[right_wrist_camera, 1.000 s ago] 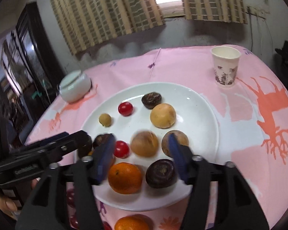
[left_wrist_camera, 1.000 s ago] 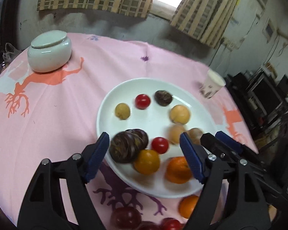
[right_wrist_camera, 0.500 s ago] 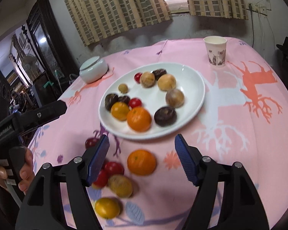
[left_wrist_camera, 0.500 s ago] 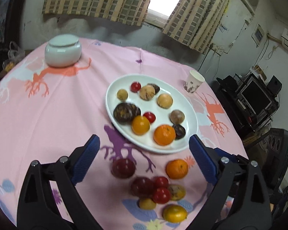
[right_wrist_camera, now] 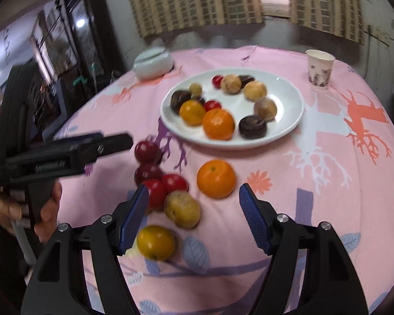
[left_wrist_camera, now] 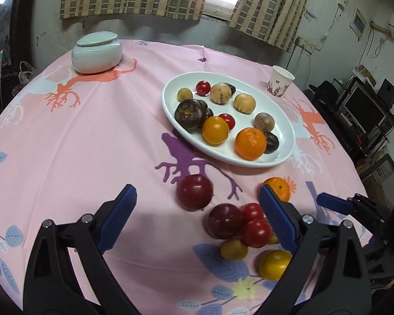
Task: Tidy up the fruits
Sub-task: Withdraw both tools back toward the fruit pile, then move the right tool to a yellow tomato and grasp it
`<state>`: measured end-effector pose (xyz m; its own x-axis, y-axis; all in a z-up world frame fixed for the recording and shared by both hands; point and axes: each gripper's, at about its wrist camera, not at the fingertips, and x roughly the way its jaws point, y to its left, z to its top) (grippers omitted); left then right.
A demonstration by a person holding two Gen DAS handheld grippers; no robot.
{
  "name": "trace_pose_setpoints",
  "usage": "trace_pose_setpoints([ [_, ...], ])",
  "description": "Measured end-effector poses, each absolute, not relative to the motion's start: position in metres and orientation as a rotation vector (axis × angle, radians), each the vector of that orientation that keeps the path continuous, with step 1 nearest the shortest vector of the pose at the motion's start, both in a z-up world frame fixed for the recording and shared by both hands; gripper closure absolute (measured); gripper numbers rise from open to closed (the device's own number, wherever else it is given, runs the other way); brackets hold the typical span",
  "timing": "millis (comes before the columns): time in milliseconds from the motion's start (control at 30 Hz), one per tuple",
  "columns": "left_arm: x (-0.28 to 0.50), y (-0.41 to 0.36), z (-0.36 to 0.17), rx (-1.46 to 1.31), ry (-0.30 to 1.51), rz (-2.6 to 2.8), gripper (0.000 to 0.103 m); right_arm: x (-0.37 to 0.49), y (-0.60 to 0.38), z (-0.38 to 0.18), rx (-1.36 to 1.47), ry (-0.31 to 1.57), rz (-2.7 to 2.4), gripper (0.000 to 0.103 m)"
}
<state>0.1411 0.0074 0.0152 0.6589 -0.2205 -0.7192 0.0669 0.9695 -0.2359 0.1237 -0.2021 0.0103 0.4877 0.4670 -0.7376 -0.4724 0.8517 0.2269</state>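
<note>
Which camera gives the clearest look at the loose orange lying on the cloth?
The right wrist view: the loose orange sits whole and unblocked ahead of the fingers. In the left wrist view the same orange is half hidden behind a blue finger.

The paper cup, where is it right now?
The paper cup stands on the pink tablecloth at the far right of the table in both wrist views, just beyond the white plate of fruit, not touching it.

A round bench (left_wrist_camera: pixel 92 144) under a pink printed cloth (left_wrist_camera: pixel 118 105) carries a white plate (left_wrist_camera: pixel 168 97) of fruit, a lidded white jar (left_wrist_camera: pixel 97 52), a paper cup (left_wrist_camera: pixel 279 84), and loose fruit: an orange (right_wrist_camera: pixel 216 178), plums (left_wrist_camera: pixel 194 191), tomatoes (left_wrist_camera: pixel 254 232).
</note>
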Motion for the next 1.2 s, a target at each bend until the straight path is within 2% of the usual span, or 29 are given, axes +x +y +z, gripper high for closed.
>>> trace_pose_setpoints([
  [567,0.143,0.011,0.008,-0.137,0.860,-0.133,0.007,0.092,-0.154,-0.020,-0.250,1.001,0.698,0.032],
  [633,0.143,0.010,0.007,-0.128,0.867,-0.135,0.007,0.091,-0.151,-0.023,-0.263,1.009,0.697,0.041],
  [700,0.143,0.009,0.007,-0.129,0.867,-0.140,0.007,0.091,-0.149,-0.026,-0.268,1.013,0.681,0.044],
  [767,0.143,0.009,0.006,-0.126,0.868,-0.139,0.007,0.093,-0.146,-0.031,-0.281,1.032,0.678,0.057],
  [800,0.143,0.009,0.006,-0.125,0.871,-0.139,0.007,0.094,-0.146,-0.033,-0.280,1.035,0.670,0.058],
  [833,0.143,0.009,0.005,-0.123,0.875,-0.139,0.007,0.095,-0.145,-0.033,-0.286,1.028,0.660,0.064],
  [1200,0.136,-0.008,0.000,-0.015,0.914,-0.191,0.007,0.097,-0.173,-0.006,-0.257,0.947,0.597,0.064],
])
